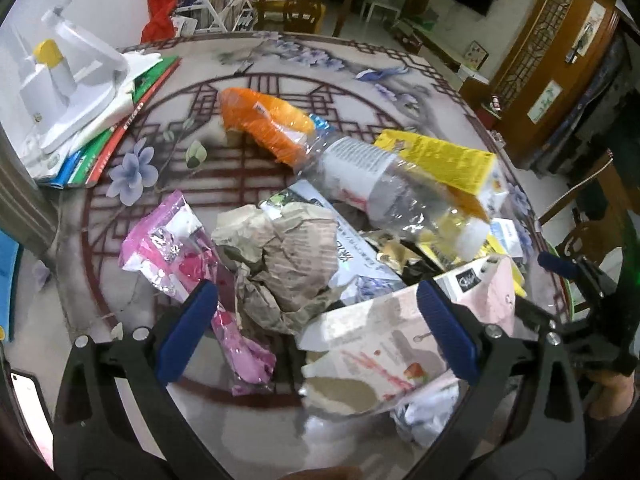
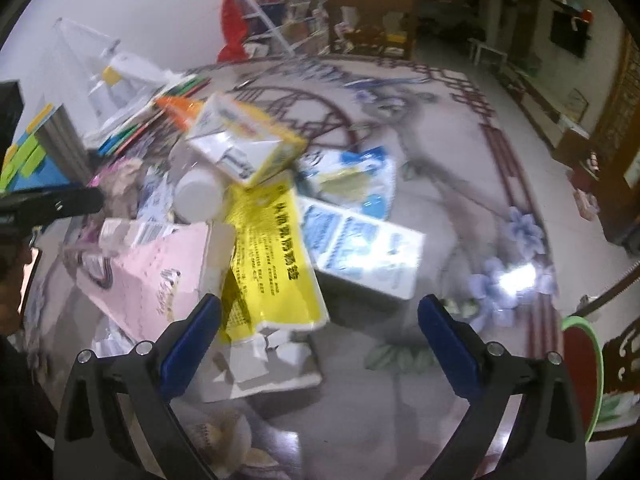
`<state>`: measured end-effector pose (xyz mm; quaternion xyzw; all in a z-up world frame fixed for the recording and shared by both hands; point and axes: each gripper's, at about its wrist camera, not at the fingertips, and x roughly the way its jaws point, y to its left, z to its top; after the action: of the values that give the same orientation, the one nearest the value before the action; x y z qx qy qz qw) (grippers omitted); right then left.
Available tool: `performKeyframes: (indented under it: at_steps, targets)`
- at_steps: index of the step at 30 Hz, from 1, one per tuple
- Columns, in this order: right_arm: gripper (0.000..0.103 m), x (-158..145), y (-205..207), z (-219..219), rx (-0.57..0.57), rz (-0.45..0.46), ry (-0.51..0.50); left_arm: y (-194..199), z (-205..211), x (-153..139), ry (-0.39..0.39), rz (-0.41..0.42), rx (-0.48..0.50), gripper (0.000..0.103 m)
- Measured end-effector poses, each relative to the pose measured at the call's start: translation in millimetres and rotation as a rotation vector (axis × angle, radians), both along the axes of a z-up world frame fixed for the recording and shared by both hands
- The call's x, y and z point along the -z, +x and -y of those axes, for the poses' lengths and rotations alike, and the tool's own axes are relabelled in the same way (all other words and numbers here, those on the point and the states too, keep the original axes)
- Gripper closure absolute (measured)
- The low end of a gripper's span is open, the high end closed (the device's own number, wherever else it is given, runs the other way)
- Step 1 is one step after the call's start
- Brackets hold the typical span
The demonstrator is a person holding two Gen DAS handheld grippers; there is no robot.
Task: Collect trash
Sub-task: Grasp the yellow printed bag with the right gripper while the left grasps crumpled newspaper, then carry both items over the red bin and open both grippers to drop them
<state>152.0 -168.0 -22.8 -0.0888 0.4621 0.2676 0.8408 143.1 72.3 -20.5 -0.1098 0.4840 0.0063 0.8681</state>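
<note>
Your left gripper [image 1: 318, 328] hovers wide open over the trash pile, crumpled paper [image 1: 280, 256] between its fingers, pink carton [image 1: 380, 344] under the right one. Your right gripper [image 2: 320, 334] is spread wide too, yellow box [image 2: 268, 264] by its left finger.

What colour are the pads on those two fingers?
Dark blue pads on black arms, clearest in the left wrist view.

Both wrist views look down, close — sharing the trash pile [image 1: 320, 232].
</note>
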Motion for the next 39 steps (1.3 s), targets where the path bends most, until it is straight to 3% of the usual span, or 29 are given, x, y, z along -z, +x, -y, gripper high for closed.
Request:
performKeyframes:
  at_steps: [7, 9, 11, 12, 14, 22, 39]
  targets:
    - [0.027, 8.3, 1.5, -12.4, -0.048, -0.038, -0.005, 12.7, -2.9, 10.5, 0.036, -0.017, -0.011, 0.011]
    - [0.033, 10.7, 2.2, -14.0, -0.051, -0.056, 0.009, 16.7, -3.6, 16.8, 0.054, -0.038, -0.010, 0.019]
    - [0.043, 14.7, 5.1, -14.7, -0.050, -0.084, 0.023, 18.7, -4.9, 21.8, 0.033, -0.056, -0.003, 0.037]
    - [0.046, 17.3, 5.9, -15.3, -0.052, -0.098, 0.024, 19.4, -4.6, 25.6, 0.017, -0.070, 0.014, 0.041]
    - [0.063, 21.0, 7.5, -16.0, -0.056, -0.122, 0.031, 19.9, -4.5, 31.7, 0.011, -0.089, 0.033, 0.052]
    - [0.072, 7.9, -5.0, -12.6, -0.045, -0.086, 0.065, 8.8, -1.1, 21.4, 0.020, -0.048, 0.045, 0.058]
    - [0.075, -42.2, -57.8, 35.1, 0.015, -0.003, 0.107, -26.1, 35.7, -44.1, 0.017, 0.130, 0.104, 0.058]
